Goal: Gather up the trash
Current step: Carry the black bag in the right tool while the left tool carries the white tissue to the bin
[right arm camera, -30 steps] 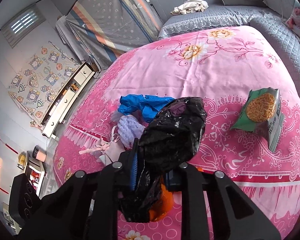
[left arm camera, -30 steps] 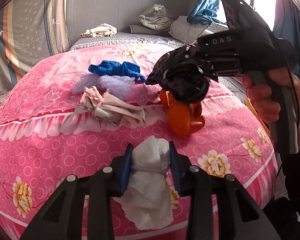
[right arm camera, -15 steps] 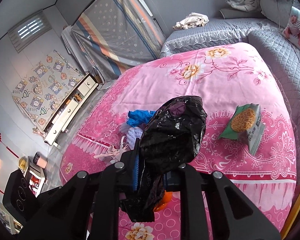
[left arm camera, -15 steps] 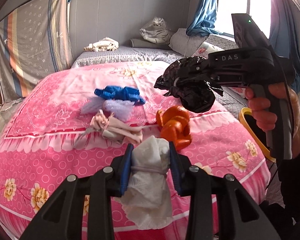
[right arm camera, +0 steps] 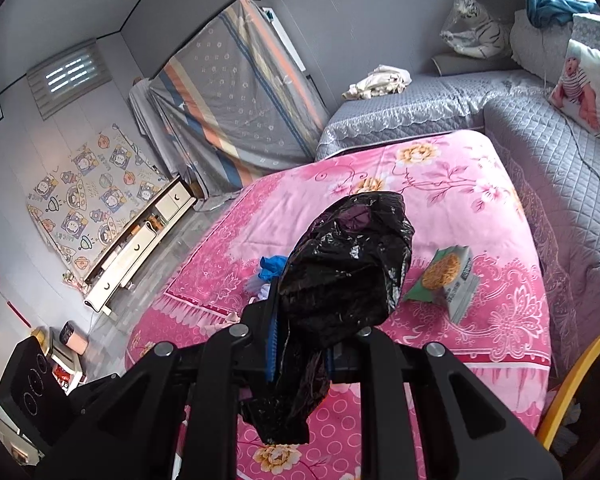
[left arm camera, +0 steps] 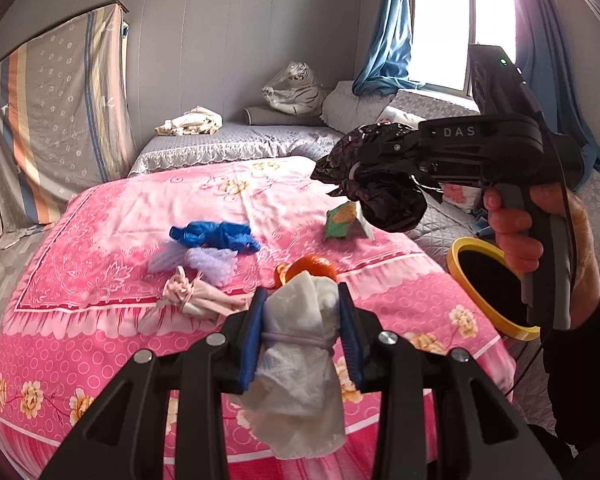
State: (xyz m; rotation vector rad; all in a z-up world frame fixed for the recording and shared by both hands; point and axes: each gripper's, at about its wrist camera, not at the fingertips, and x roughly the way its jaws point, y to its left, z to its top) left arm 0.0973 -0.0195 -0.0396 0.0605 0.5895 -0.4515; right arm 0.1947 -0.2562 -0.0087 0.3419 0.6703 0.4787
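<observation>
My left gripper (left arm camera: 302, 336) is shut on a white tissue bundle (left arm camera: 300, 356) tied with a band, held above the near edge of the pink bed (left arm camera: 100, 352). My right gripper (right arm camera: 300, 344) is shut on a crumpled black plastic bag (right arm camera: 348, 272); in the left wrist view that bag (left arm camera: 380, 188) hangs high at the right. On the bed lie a blue bag (left arm camera: 216, 236), a lilac bag (left arm camera: 208, 260), a pink bag (left arm camera: 196, 300), an orange bag (left arm camera: 312, 266) and a green snack packet (left arm camera: 342, 220), which also shows in the right wrist view (right arm camera: 446, 276).
A yellow-rimmed bin (left arm camera: 488, 280) with a black liner stands off the bed's right edge; its rim shows in the right wrist view (right arm camera: 572, 380). A grey quilted sofa (right arm camera: 540, 152) runs behind and right of the bed. A low white cabinet (right arm camera: 136, 244) stands by the left wall.
Both grippers have risen and pulled back from the bed with their loads. The black bag has moved right, away from above the orange bag, toward the yellow-rimmed bin.
</observation>
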